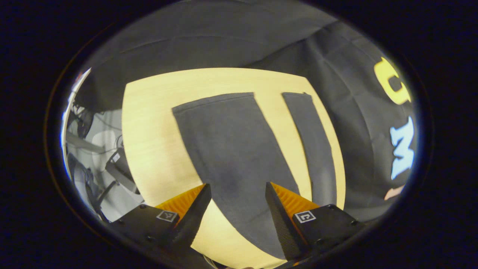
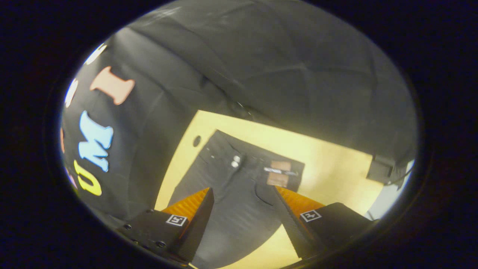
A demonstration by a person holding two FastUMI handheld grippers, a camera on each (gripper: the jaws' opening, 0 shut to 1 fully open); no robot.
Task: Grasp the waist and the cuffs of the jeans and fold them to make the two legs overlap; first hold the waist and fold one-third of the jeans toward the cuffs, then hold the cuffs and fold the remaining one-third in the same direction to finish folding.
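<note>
A pale wooden table [image 1: 149, 149] carries the work, with black cloth [image 1: 224, 33] hanging as the booth's wall behind and beside it. In the left gripper view, past the table's left edge, a lighter floor shows with some dark equipment and cables on it, too blurred to name. In the right gripper view a small round hole [image 2: 196, 141] sits in the tabletop near the far left corner, and a dark box [image 2: 379, 169] is fixed at the table's right edge.

One pair of dark jeans [image 1: 231, 149] lies flat and unfolded on the table. In the left gripper view its two legs run away toward the far edge, spread apart with bare wood between them; the wider-looking leg lies straight ahead of the left hand-held gripper [image 1: 238, 196], the other leg [image 1: 312, 145] to its right. That gripper hovers above the cloth with its two fingers wide apart, holding nothing.

In the right gripper view the waist [image 2: 257, 158] lies far ahead, with two pale buttons [image 2: 235, 161] and one brown patch [image 2: 280, 172] on it. The right hand-held gripper [image 2: 242, 200] hangs over the seat of the jeans, fingers likewise spread wide and empty.
</note>
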